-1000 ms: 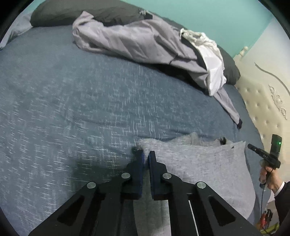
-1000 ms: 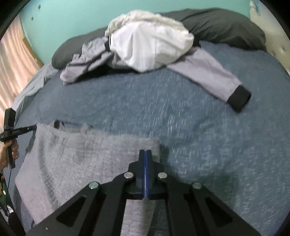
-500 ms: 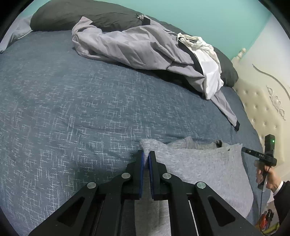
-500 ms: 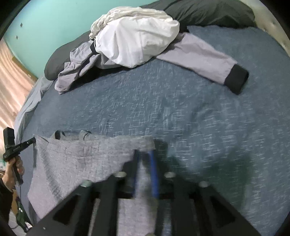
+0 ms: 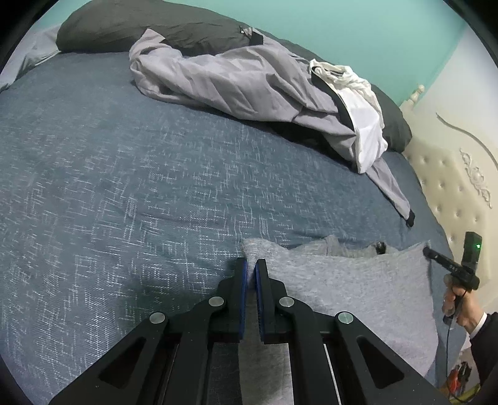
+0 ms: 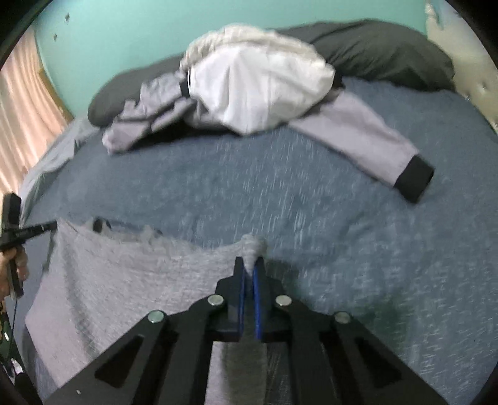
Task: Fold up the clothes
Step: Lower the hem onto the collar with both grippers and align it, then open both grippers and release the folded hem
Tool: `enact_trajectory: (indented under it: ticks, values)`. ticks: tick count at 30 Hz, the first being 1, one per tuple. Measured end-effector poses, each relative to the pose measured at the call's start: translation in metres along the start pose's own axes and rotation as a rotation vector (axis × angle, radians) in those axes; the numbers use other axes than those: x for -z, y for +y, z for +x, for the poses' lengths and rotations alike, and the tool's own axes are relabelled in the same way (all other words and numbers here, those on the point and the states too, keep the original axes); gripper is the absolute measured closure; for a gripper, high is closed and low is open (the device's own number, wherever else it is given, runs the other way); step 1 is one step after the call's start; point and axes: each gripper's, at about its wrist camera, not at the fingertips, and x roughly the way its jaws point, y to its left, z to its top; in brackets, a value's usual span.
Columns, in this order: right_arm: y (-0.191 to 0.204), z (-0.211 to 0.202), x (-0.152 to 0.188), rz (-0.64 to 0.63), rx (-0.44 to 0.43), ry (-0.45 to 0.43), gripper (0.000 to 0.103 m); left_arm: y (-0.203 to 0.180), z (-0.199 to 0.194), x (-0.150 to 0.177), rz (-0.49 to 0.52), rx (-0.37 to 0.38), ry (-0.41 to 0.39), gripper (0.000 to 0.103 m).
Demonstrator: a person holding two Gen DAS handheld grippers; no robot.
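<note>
A grey knit garment (image 5: 358,280) lies flat on the blue bedspread (image 5: 140,187). My left gripper (image 5: 250,264) is shut on its near left corner, and a fold of cloth sticks up between the pads. In the right wrist view the same garment (image 6: 124,280) spreads to the left. There my right gripper (image 6: 249,268) is closing tight on the opposite corner, and a bunched tuft of cloth is pinched between its blue pads. Each gripper shows in the other's view, held by a hand: the right gripper (image 5: 428,250) and the left gripper (image 6: 34,230).
A lilac-grey jacket (image 5: 242,84) with a white garment (image 6: 258,87) on it is heaped at the far side of the bed, one black-cuffed sleeve (image 6: 411,177) stretched out. Dark pillows (image 5: 140,28) lie behind, with a tufted cream headboard (image 5: 451,187) and a pink curtain (image 6: 21,124).
The right gripper opened over the garment's corner and has shut again with cloth pinched in it. The left gripper has kept its grip and place.
</note>
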Motion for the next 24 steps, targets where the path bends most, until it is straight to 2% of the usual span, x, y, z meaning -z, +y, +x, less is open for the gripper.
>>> enact_trajectory:
  ticks: [4,9,13,18,22,24]
  values:
    - [-0.012,-0.027,-0.013,0.029,0.027,-0.094,0.099,0.005,-0.003,-0.005,-0.023,-0.011,-0.004,0.097]
    - [-0.013,-0.016,-0.017,0.035,0.050,-0.045,0.099,0.009,0.010,-0.013,-0.041,-0.034,0.017,0.097]
    - [-0.014,0.010,-0.012,0.021,0.092,0.034,0.099,0.011,0.026,-0.014,-0.033,-0.053,0.043,0.097]
    - [-0.024,0.032,-0.004,0.063,0.080,0.101,0.099,0.017,0.046,-0.008,-0.036,-0.072,0.093,0.097]
    - [-0.026,0.025,-0.002,0.084,0.074,0.082,0.096,0.016,0.044,-0.005,-0.025,-0.077,0.104,0.093]
    - [-0.027,0.015,-0.003,0.095,0.080,0.070,0.089,0.017,0.034,-0.005,-0.039,-0.073,0.093,0.091]
